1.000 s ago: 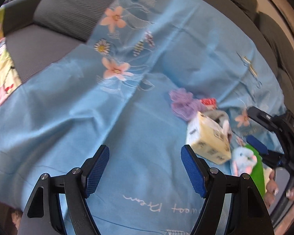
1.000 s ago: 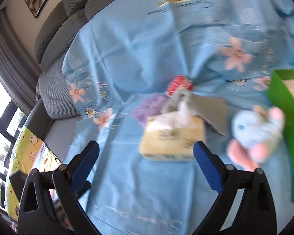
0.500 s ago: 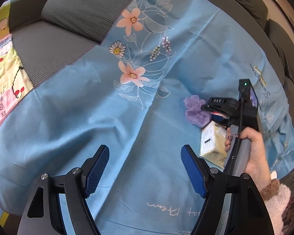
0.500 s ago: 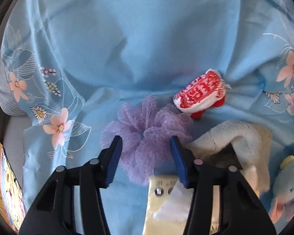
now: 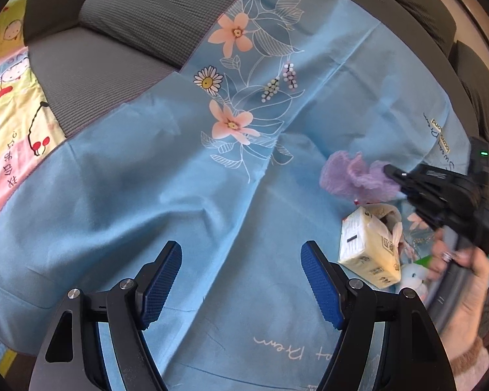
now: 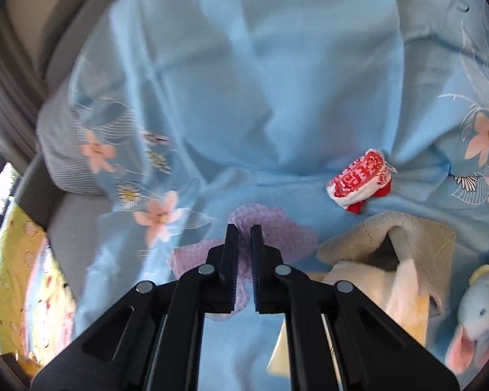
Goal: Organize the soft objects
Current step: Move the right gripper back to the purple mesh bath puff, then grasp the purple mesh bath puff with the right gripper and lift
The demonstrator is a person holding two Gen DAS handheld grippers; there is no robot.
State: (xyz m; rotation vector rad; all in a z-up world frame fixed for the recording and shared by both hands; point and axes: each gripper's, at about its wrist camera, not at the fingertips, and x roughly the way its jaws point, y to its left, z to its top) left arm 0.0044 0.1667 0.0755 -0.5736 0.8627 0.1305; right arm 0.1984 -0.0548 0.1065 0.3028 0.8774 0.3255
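Beyond the right hand-held gripper (image 6: 243, 228) clamped on purple mesh pouf (image 6: 270, 228), a red-white sock (image 6: 360, 181); left hand-held gripper (image 5: 241, 252) apart.

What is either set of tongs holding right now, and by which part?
Right tongs pinch the purple mesh pouf by its ruffled middle; left tongs hold nothing.

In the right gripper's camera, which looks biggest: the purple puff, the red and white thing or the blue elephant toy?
1. purple puff, part hidden by the right gripper
2. blue elephant toy, cut off at the edge, so unsure
3. red and white thing
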